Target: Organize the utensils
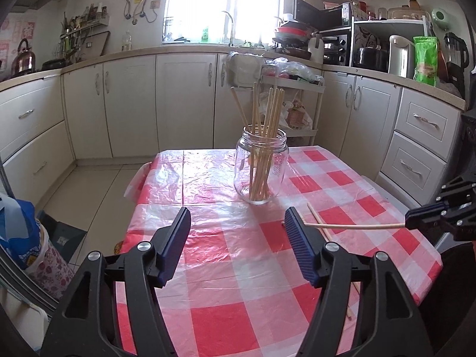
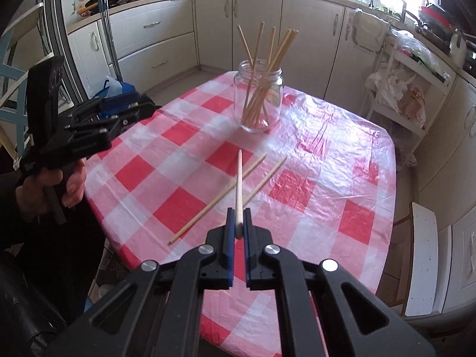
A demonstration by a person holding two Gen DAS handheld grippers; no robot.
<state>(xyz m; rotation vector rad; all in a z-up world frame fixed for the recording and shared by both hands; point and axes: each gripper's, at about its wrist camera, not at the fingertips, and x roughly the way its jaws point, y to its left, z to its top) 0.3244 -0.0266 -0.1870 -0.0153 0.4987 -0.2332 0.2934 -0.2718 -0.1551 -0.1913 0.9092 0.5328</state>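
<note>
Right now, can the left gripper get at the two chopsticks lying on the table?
Probably yes. The left gripper is open and empty, and the two loose chopsticks lie in the open. Only the chopstick held in the right gripper hangs above them.

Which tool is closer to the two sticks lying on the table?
Right. The right tool, gripping one stick, is directly above the two loose sticks. The left tool is open, off to their side.
</note>
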